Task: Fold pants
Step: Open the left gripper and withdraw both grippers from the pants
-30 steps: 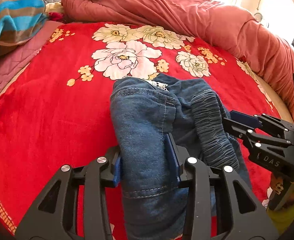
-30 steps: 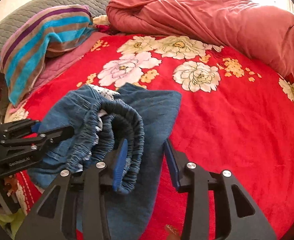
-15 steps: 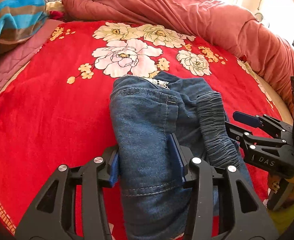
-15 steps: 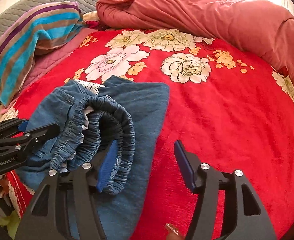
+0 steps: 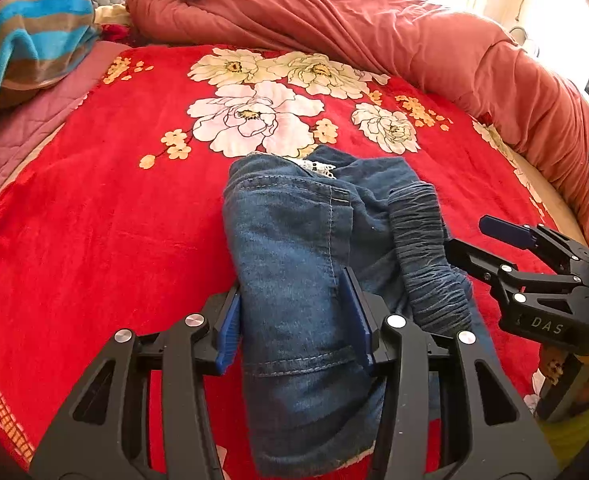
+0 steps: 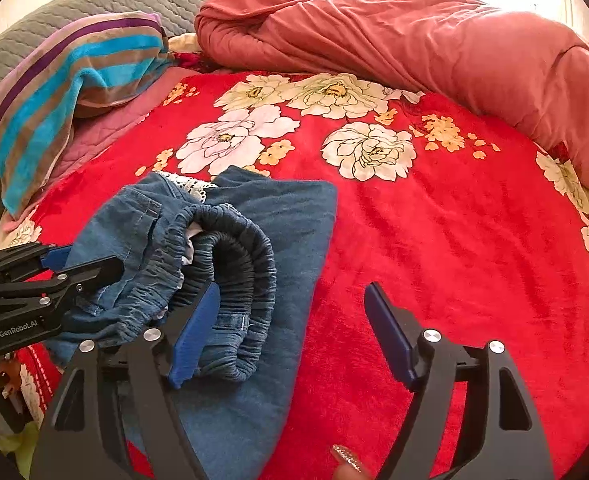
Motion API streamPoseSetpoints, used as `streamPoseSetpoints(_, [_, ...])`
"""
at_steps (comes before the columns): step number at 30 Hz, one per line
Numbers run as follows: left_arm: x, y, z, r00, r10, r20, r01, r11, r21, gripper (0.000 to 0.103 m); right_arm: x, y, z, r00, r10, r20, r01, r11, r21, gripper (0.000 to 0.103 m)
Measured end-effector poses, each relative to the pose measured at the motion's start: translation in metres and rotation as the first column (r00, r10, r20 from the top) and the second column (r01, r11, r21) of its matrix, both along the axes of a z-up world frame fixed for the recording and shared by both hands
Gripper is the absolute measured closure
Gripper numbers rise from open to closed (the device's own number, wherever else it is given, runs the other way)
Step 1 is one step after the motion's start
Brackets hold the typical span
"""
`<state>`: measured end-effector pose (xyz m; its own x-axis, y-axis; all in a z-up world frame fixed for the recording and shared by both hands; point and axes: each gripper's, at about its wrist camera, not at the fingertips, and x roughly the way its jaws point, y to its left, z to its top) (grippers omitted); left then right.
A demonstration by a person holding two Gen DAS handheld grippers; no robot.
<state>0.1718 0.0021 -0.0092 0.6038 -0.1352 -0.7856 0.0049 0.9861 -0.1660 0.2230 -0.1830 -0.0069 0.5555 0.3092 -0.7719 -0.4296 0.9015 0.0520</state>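
Observation:
Blue denim pants [image 5: 302, 264] lie in a folded bundle on the red floral blanket [image 5: 94, 220], with the elastic waistband [image 6: 230, 264] bunched on top. My left gripper [image 5: 294, 316] has its blue pads on either side of a thick denim fold and is shut on it. It also shows at the left of the right wrist view [image 6: 74, 264]. My right gripper [image 6: 290, 332] is open wide, its left pad beside the waistband and its right pad over bare blanket. It shows at the right of the left wrist view [image 5: 478, 240].
A rolled salmon-pink quilt [image 6: 414, 40] runs along the far and right side of the bed. A striped towel [image 6: 70, 80] lies over a pillow at the far left, before a grey quilted headboard [image 6: 94, 12]. The bed edge is close at the near side.
My right gripper has opened wide and let go of the waistband, which now rests on the bundle. My left gripper keeps its hold on the denim fold and has barely moved.

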Motion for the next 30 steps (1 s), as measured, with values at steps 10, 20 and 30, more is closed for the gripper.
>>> streamPoseSetpoints(10, [-0.009, -0.001, 0.019, 0.999, 0.004, 0.034, -0.004, 1.000, 0.008, 0.056, -0.008, -0.007, 0.017, 0.999, -0.007, 0.034, 0.006, 1.000, 0.016, 0.020])
streamPoseSetpoints(20, [-0.026, -0.002, 0.044, 0.996, 0.020, 0.090, -0.022, 1.000, 0.021, 0.029, -0.022, -0.009, 0.039, 0.997, -0.005, 0.078, 0.002, 0.999, 0.040, 0.019])
streamPoseSetpoints(30, [-0.044, 0.003, 0.063, 0.989, 0.060, 0.135, -0.066, 0.997, 0.043, 0.010, -0.039, -0.016, 0.057, 0.991, -0.028, 0.129, 0.019, 0.998, 0.064, 0.007])
